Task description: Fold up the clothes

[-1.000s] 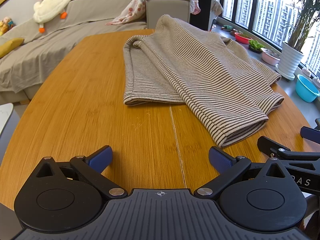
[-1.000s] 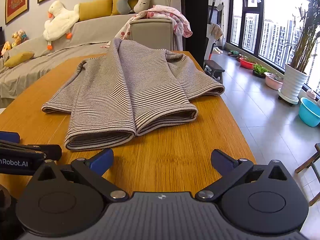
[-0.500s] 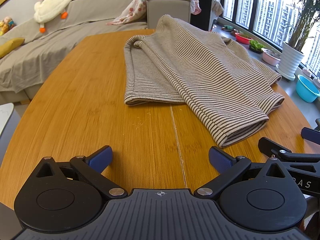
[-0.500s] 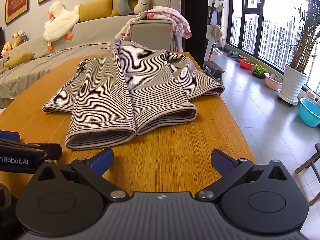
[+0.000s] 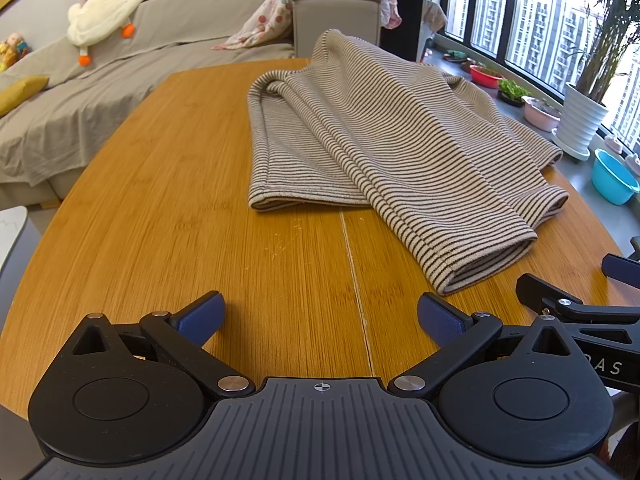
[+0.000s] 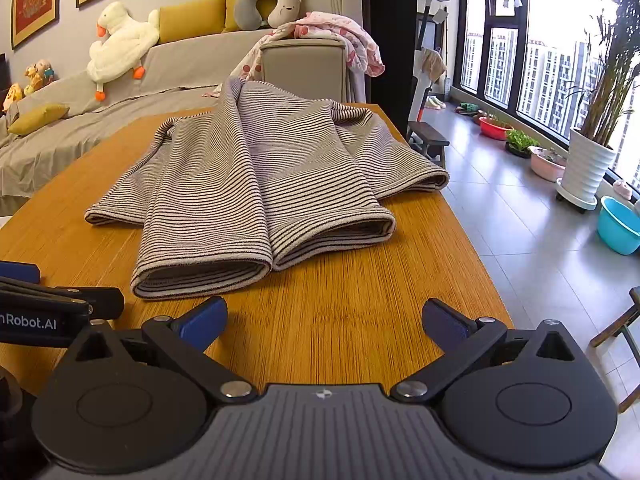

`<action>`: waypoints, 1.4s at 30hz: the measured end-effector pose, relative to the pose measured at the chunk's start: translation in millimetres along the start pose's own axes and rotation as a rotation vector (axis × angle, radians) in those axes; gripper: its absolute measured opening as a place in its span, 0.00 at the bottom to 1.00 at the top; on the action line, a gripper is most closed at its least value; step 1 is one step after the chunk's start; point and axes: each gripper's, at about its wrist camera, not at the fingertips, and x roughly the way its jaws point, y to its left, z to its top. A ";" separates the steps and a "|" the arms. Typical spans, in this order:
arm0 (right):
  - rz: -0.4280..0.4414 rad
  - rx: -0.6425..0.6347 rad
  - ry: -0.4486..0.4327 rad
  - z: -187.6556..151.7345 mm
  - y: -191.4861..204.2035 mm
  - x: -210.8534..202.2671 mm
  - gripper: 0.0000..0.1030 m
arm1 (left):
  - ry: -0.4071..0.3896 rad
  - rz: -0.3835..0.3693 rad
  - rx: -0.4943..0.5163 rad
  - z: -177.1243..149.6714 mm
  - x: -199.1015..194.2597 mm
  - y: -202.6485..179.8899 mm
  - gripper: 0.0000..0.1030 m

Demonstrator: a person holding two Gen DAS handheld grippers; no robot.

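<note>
Striped garment lies loosely bunched on wooden table, toward the far & right part of it. Left gripper hovers over bare tabletop near the front edge, jaws spread wide, holding nothing; garment's nearest hem sits ahead & to its right, not touching. Right gripper also spread wide & empty, with the garment's folded front edge just ahead of its left fingertip, apart from it.
</note>
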 end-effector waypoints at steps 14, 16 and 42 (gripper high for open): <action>0.085 -0.001 0.024 11.8 -7.8 3.4 1.00 | 0.024 -0.053 -0.015 10.1 3.1 10.7 1.00; 0.156 0.037 0.034 23.8 -17.0 3.7 1.00 | 0.005 -0.117 -0.055 20.5 0.6 21.8 1.00; 0.394 0.289 -0.264 144.4 -30.4 166.0 1.00 | -0.131 -0.399 0.053 132.5 121.6 65.9 1.00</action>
